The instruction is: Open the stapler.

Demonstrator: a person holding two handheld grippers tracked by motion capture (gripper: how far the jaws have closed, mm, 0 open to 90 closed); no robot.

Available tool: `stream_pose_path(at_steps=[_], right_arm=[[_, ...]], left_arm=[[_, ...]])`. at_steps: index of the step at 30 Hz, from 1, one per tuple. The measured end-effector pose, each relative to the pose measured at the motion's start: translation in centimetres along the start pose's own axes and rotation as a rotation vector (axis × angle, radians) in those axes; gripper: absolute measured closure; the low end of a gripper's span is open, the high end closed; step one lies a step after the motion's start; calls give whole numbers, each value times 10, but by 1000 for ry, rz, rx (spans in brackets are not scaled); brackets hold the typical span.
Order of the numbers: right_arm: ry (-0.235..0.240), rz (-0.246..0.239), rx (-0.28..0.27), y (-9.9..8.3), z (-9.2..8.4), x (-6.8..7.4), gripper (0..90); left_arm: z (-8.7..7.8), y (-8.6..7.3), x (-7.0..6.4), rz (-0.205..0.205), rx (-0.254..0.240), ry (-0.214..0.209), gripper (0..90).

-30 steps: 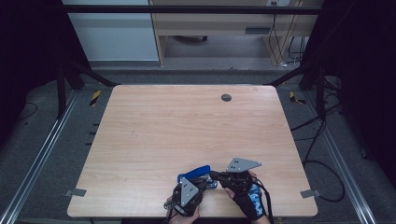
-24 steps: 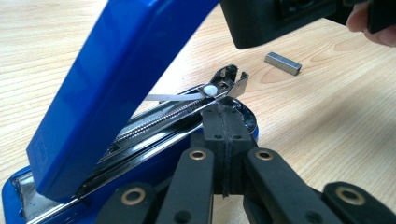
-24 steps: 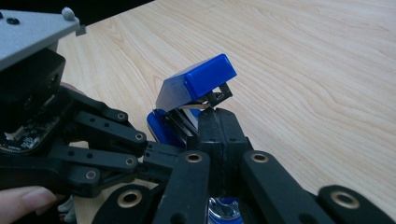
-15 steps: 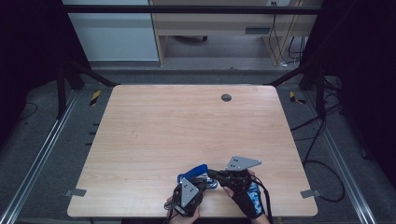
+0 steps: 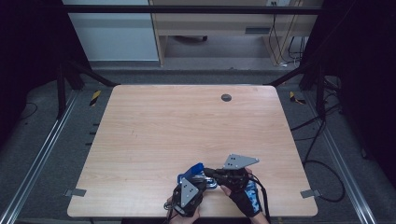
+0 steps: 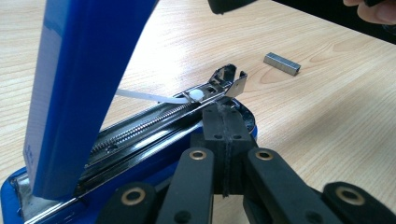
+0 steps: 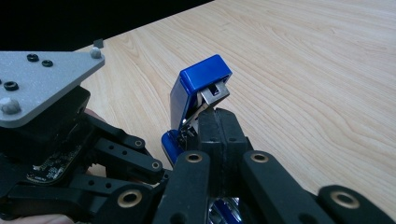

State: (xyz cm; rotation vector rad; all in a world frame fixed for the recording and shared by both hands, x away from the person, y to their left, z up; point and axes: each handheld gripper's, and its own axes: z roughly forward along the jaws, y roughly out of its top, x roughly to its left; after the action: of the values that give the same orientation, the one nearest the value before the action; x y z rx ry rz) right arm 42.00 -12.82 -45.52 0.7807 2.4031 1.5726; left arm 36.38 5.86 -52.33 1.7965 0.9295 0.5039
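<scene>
A blue stapler lies near the front edge of the wooden table, between the two grippers, with its blue lid swung up and the metal staple channel laid bare. In the left gripper view the left gripper has its black jaws pressed together, their tips right at the stapler's base beside the channel's front end; whether they pinch any part of it cannot be told. A small strip of staples rests on the table a little beyond the stapler, apart from it. In the right gripper view the right gripper also shows its jaws together, tips just below the raised lid's front end, and the left gripper's grey plate sits close at the left. From the high view both hands hold the grippers tight against the stapler, the right hand gloved
</scene>
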Motion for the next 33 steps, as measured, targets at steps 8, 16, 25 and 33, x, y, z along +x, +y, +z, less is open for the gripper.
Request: stream_pose_path(at_steps=[8, 16, 25, 33], right_arm=[[16, -2, -12, 5, 4, 2, 900], [37, -4, -24, 10, 8, 5, 900], [50, -11, -17, 14, 17, 8, 900], [50, -8, -19, 16, 19, 8, 900]], left_arm=[[0, 0, 0, -1, -1, 1, 900], [0, -1, 0, -1, -3, -1, 900], [0, -1, -1, 3, -3, -1, 900], [0, -1, -1, 6, -4, 1, 900]])
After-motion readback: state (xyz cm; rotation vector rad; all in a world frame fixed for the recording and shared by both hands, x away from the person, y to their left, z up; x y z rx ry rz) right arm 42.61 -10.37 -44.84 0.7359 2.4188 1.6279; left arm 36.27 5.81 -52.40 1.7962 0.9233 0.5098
